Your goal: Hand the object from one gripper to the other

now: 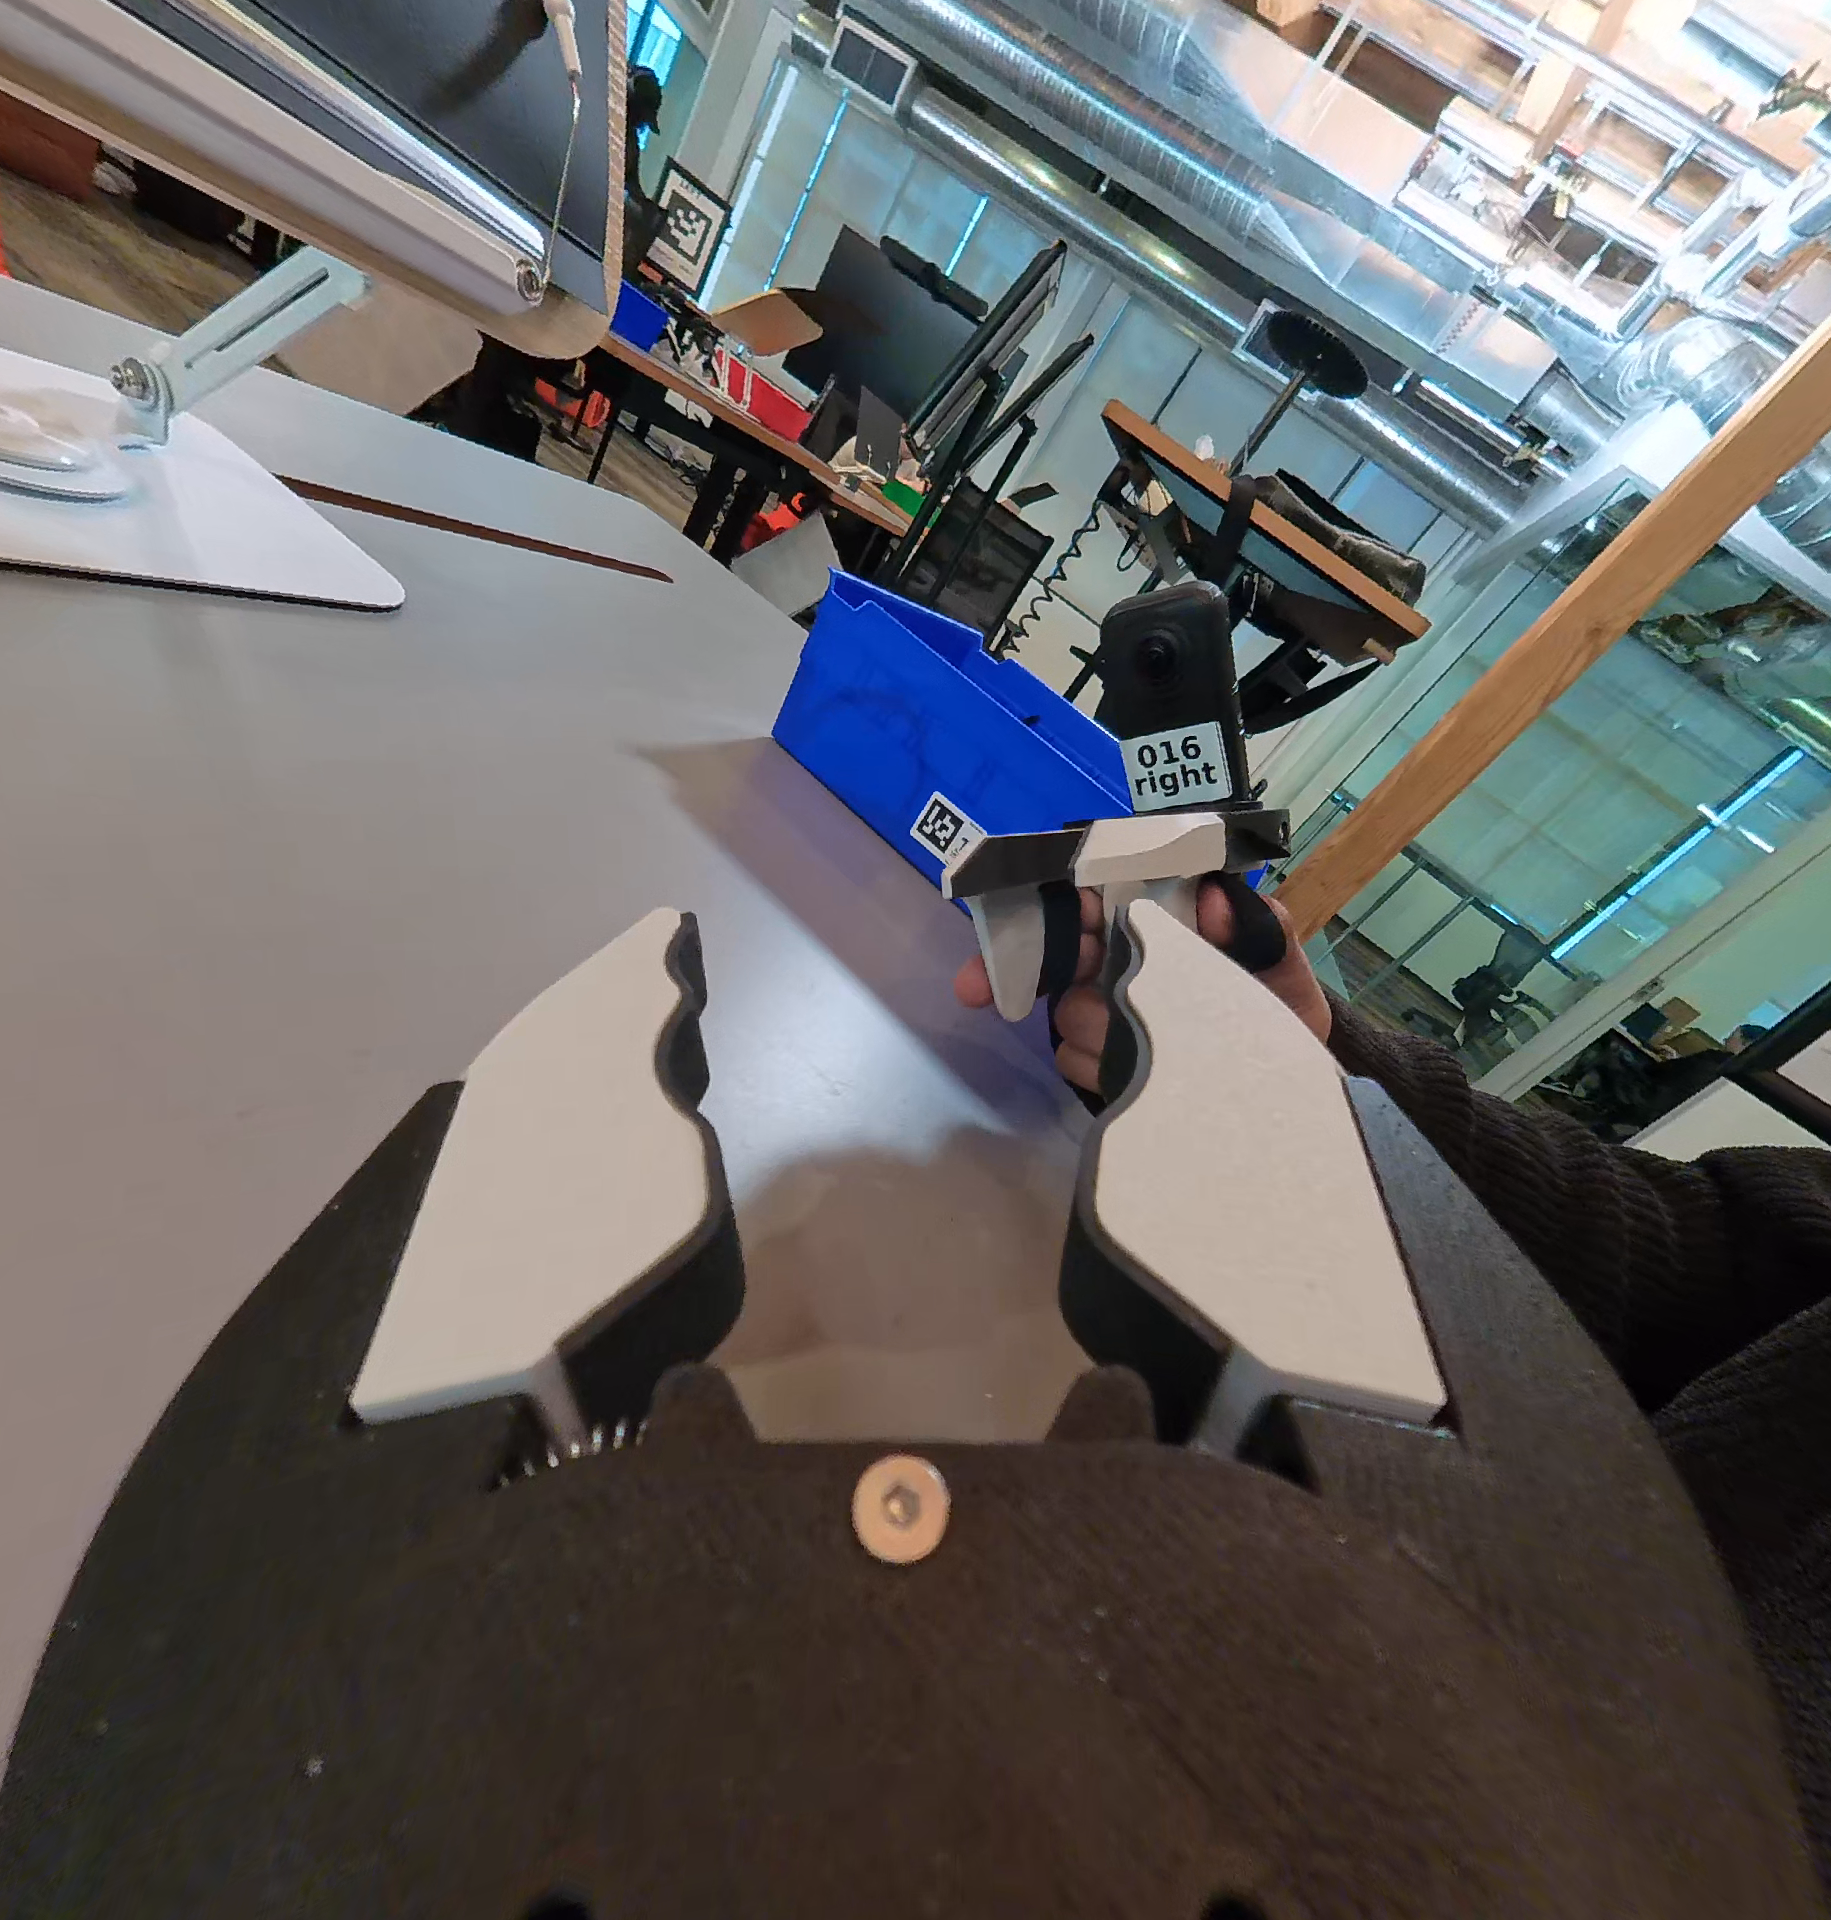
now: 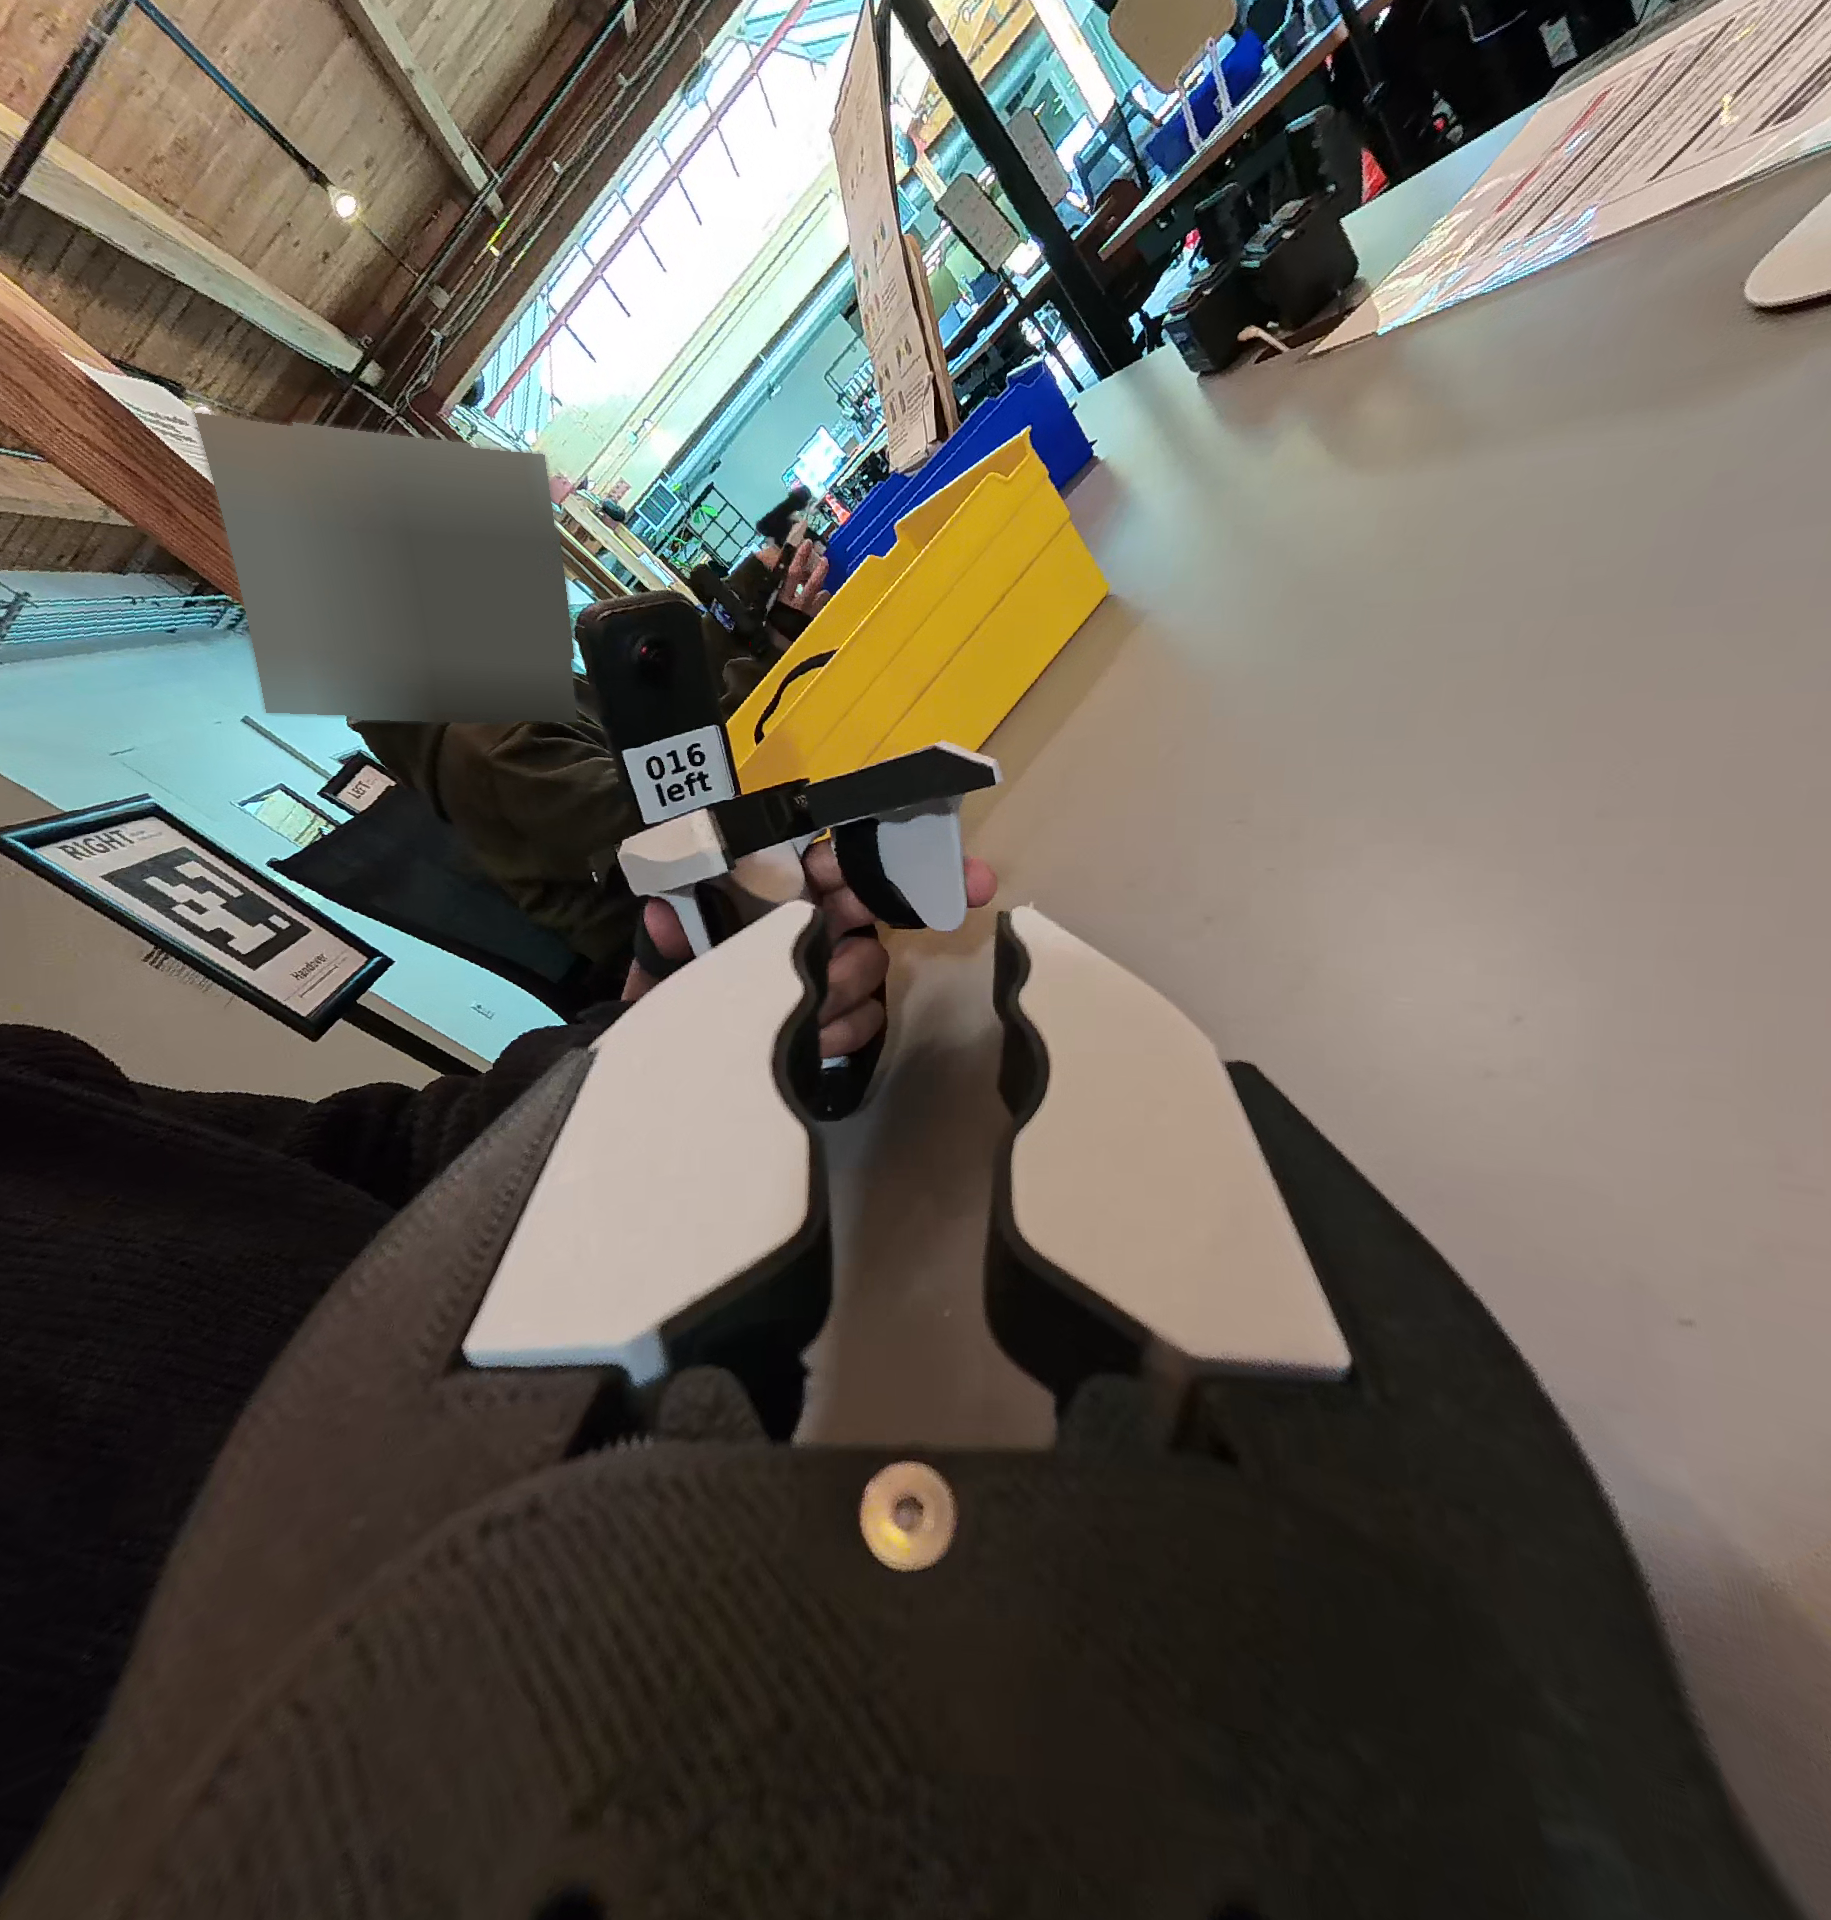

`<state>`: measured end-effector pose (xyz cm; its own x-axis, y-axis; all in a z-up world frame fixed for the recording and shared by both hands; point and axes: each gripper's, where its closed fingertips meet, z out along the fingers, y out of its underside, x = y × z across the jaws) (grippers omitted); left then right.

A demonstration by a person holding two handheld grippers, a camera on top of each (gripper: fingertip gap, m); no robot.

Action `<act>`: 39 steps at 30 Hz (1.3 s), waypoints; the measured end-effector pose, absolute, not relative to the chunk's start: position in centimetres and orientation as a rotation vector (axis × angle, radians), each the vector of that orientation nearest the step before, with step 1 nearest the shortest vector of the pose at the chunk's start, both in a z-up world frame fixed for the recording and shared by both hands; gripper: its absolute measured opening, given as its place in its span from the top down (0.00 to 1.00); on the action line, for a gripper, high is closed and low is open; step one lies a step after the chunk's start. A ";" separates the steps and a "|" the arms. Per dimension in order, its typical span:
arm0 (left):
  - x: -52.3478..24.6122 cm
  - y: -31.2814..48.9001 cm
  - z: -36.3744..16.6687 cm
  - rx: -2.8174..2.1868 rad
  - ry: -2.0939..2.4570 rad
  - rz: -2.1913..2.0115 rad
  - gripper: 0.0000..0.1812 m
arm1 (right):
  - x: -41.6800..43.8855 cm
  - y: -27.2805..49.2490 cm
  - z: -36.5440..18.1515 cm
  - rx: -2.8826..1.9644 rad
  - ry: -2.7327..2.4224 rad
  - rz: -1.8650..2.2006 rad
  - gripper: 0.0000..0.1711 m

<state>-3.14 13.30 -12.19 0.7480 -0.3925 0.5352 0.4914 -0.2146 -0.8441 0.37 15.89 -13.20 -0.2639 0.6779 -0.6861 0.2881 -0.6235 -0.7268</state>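
We see an open-plan lab workshop: exposed silver ducting (image 1: 1254, 187) overhead, far workbenches (image 1: 1264, 509), blue (image 1: 921, 727) and yellow parts bins (image 2: 952, 623).

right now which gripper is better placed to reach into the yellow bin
Left. The left gripper, open and empty, appears right by the yellow bin; the right gripper, also open, is by the blue bin.

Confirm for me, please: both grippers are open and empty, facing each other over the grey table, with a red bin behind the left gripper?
Not quite: the bin behind the left gripper is yellow, not red, as the right wrist view shows. The rest holds: left gripper and right gripper are both open and empty, facing each other over the grey table.
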 end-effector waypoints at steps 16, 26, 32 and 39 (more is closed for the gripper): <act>-2.3 12.9 -12.0 -1.580 -0.084 -0.838 0.58 | 0.8 15.0 -13.0 -1.655 -1.221 1.966 0.82; 1.0 10.3 -12.4 -1.588 -0.088 -0.884 0.57 | 3.4 13.4 -12.3 -1.644 -1.137 2.056 0.81; 7.3 7.1 -13.0 -1.649 0.078 -0.971 0.67 | 5.2 11.8 -11.4 -1.598 -1.113 2.044 0.79; 17.5 3.4 -16.6 -1.846 0.365 -0.965 0.65 | 7.8 14.5 -10.1 -1.531 -1.039 1.853 0.78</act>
<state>17.50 3.38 -16.62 0.6390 -0.6192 0.4565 0.1619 -0.4718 -0.8667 7.83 14.54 -10.10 -0.2283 0.7863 -0.5741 0.0799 -0.5726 -0.8159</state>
